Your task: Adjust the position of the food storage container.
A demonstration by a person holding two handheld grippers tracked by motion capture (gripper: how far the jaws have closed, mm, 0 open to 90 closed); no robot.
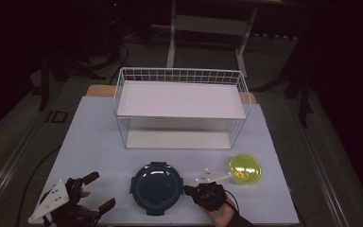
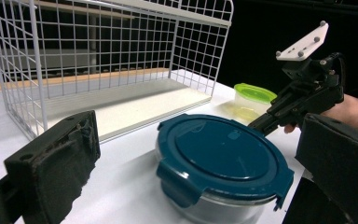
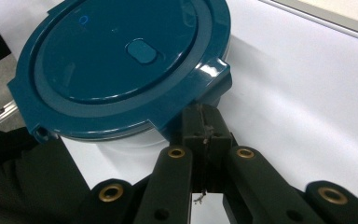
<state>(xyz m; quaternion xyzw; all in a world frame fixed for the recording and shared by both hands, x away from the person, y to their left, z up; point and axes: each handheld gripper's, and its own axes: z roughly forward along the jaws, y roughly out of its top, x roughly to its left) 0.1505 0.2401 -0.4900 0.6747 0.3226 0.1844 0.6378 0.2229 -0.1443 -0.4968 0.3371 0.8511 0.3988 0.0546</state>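
Right gripper view puts my right gripper nearest: its jaws are pressed together with nothing between them, and the closed tips sit against the edge of the round container, just under one of the teal lid's latch tabs at about five o'clock on its rim. Whether the tips truly bear on the tab or only stand right beside it I can't quite tell, since the tab's underside is in shadow.

From the high view, my left gripper waits at about nine o'clock from the container, jaws spread wide and holding nothing, clearly apart from it. The container rests on the white table near the front edge, between my two grippers.

Farther out, at roughly two o'clock from it, stands a small tub with a yellow-green lid, untouched. Beyond, at twelve o'clock, the white wire rack has both shelves bare.

By my reckoning the work has barely begun: the lid still sits flat with its tabs down, so unlatching, or moving anything to the rack, remains ahead.
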